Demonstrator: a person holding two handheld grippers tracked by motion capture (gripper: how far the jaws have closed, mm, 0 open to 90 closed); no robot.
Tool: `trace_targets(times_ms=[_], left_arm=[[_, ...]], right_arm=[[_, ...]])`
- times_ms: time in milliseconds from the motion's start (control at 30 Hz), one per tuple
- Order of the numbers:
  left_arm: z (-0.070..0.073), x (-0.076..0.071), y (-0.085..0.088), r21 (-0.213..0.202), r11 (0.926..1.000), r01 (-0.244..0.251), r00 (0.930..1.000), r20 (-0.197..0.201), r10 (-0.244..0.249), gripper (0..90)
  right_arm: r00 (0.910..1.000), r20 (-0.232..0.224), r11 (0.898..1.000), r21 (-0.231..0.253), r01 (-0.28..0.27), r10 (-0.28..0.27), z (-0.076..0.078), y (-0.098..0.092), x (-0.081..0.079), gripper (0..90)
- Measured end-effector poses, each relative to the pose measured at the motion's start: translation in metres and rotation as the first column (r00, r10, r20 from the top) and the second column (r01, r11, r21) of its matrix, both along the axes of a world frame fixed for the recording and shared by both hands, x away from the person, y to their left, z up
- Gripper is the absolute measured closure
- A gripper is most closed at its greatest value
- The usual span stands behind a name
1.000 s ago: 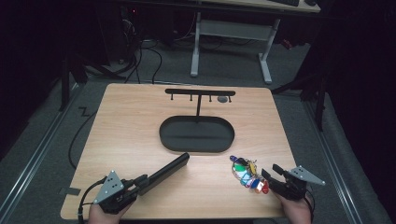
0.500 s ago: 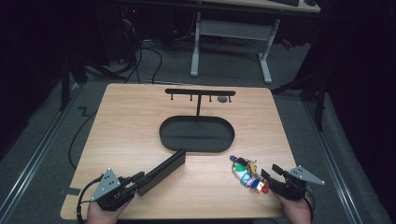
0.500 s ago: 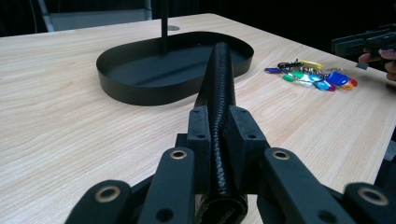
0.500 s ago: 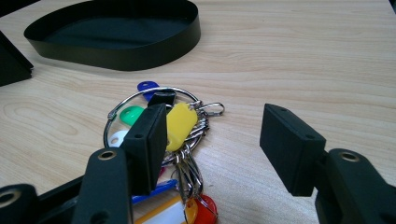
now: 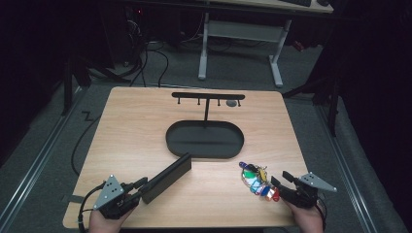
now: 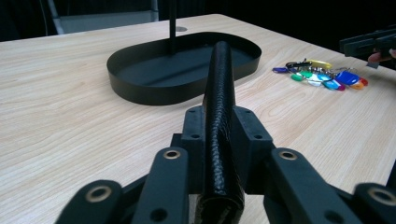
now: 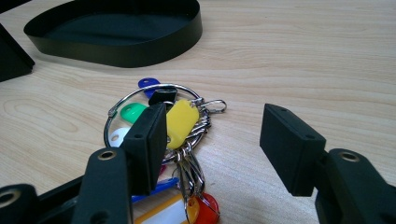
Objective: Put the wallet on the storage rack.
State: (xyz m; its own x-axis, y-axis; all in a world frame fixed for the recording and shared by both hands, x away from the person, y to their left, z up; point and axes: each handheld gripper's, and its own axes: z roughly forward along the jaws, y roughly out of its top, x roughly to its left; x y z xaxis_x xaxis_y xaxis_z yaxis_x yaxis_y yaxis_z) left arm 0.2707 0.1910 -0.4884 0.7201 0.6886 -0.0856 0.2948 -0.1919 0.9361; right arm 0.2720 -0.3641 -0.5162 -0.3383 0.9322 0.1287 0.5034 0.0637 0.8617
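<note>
High view: on the left, near the table's front edge, the left gripper (image 5: 141, 187) has its jaws closed on one end of a long black case (image 5: 167, 177), which slants up and to the right with its far end stopping just short of the oval black tray (image 5: 204, 141). In the left gripper view the case (image 6: 219, 116) has a pebbled, leather-like skin and stands on edge between the two jaws, running straight away toward the tray (image 6: 140, 88); no brand mark or lettering can be made out on it.

In the middle of the wooden table (image 5: 126, 126), a thin post rises from the tray to a black crossbar (image 5: 208, 96) with small pegs hanging under it. The tray itself holds nothing besides the post.

To the right, a bunch of keys with coloured tags (image 5: 257, 178) lies on the bare wood between the tray and the right gripper (image 5: 284, 182). In the right gripper view the jaws of this gripper (image 7: 215, 140) stand wide apart, holding nothing, the left one reaching over the edge of the key ring (image 7: 159, 121), whose tags are yellow, green, blue, white and red. The tags carry no writing that can be read.

Compared with a second ago, the case has drawn back toward the front left: its far end then overlapped the tray's rim, and now it lies clear of it. The right gripper and the keys have not shifted.
</note>
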Motion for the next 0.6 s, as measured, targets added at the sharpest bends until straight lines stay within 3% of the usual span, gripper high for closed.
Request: trace_targets(times_ms=[233,333,600], left_arm=[[-0.001,0.0,-0.004,0.035,0.9993,0.013,0.9999,-0.007,-0.013,69.0],[-0.002,0.0,-0.006,0.073,0.9972,0.015,0.9998,-0.01,-0.014,66.6],[-0.002,-0.002,-0.016,0.196,0.9805,0.002,0.9999,-0.016,0.001,62.9]], right_arm=[[1.0,-0.005,1.0,-0.002,-0.003,0.003,-0.001,0.0,0.0,42.1],[1.0,-0.005,1.0,-0.001,-0.005,0.005,-0.001,0.001,0.0,42.1],[0.9999,-0.01,1.0,-0.001,-0.008,0.007,-0.001,0.001,0.001,42.0]])
